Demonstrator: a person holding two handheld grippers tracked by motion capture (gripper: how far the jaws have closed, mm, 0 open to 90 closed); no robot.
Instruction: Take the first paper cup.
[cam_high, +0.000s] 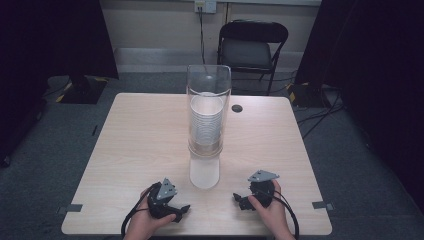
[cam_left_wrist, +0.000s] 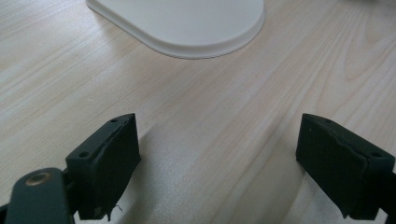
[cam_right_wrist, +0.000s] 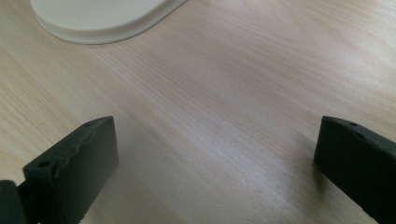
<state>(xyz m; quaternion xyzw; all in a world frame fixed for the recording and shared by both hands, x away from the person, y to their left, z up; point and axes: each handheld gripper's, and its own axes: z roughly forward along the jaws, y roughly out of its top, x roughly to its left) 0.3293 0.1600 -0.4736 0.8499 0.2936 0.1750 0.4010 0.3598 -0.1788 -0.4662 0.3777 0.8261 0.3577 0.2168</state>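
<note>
Dark curtains close off the room around our pale wooden table (cam_high: 140, 150), a folding chair (cam_high: 252, 45) at twelve o'clock. At the table's centre stands a clear tube (cam_high: 208, 107) holding a stack of white cups (cam_high: 206, 125) on a white base (cam_high: 204, 172), probably so cups can be drawn out one at a time. We hold the left gripper (cam_high: 181, 210) at seven o'clock and the right gripper (cam_high: 239, 201) at five, both with jaws wide and empty, resting near the table edge. Each points inward toward the base, which lies just ahead between them, untouched.
</note>
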